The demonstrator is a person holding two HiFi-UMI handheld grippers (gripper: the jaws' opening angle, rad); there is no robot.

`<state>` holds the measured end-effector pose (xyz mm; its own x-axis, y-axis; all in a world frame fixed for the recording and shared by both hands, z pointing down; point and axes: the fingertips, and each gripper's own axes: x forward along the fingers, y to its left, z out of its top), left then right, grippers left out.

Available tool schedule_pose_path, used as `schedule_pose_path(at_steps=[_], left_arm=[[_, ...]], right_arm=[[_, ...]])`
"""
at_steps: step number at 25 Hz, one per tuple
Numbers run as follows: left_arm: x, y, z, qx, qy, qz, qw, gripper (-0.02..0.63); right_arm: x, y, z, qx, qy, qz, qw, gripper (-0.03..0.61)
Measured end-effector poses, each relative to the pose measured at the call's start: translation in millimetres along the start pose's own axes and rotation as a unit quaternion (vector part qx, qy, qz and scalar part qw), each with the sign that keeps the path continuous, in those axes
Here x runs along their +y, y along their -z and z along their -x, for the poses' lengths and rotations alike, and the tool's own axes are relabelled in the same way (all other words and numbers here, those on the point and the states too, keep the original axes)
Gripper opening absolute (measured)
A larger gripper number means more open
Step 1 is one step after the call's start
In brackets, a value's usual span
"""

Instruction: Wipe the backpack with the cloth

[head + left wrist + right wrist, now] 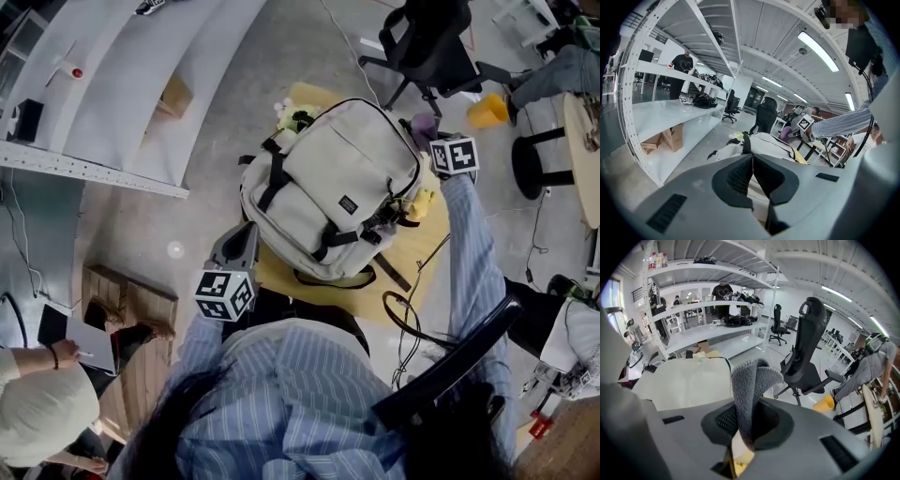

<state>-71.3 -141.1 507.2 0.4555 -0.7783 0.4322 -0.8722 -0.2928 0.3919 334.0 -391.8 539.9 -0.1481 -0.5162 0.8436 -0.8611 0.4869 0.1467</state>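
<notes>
Black office chair (427,42) far right, yellow container (487,111) just right of it on floor; white shelving (112,103) far left holds cardboard box (174,96).

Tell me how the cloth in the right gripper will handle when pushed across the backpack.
The cloth looks floppy: it folds over above the right gripper, so it will probably bunch rather than slide flat. Its fluffy pile likely grips the backpack fabric. It seems light; the pinch should hold it.
</notes>
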Motion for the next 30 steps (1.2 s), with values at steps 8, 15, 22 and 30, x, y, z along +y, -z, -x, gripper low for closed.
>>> schedule_pose_path(at_steps=[8, 15, 22, 30], left_arm=[[56, -9, 1, -0.003, -0.013, 0.016, 0.9998, 0.006], [93, -2, 4, 0.001, -0.029, 0.035, 0.9989, 0.006], [116, 9, 18, -0.003, -0.058, 0.091, 0.9942, 0.006], [134, 6, 21, -0.011, -0.067, 0.087, 0.9939, 0.006]], right_arm=[[30, -57, -32, 0.036, 0.022, 0.072, 0.996, 0.041], [69, -121, -56, 0.0, -0.02, 0.067, 0.998, 0.041], [115, -160, -87, 0.013, -0.038, 0.128, 0.991, 0.041], [156, -185, -104, 0.013, -0.058, 0.162, 0.985, 0.041]])
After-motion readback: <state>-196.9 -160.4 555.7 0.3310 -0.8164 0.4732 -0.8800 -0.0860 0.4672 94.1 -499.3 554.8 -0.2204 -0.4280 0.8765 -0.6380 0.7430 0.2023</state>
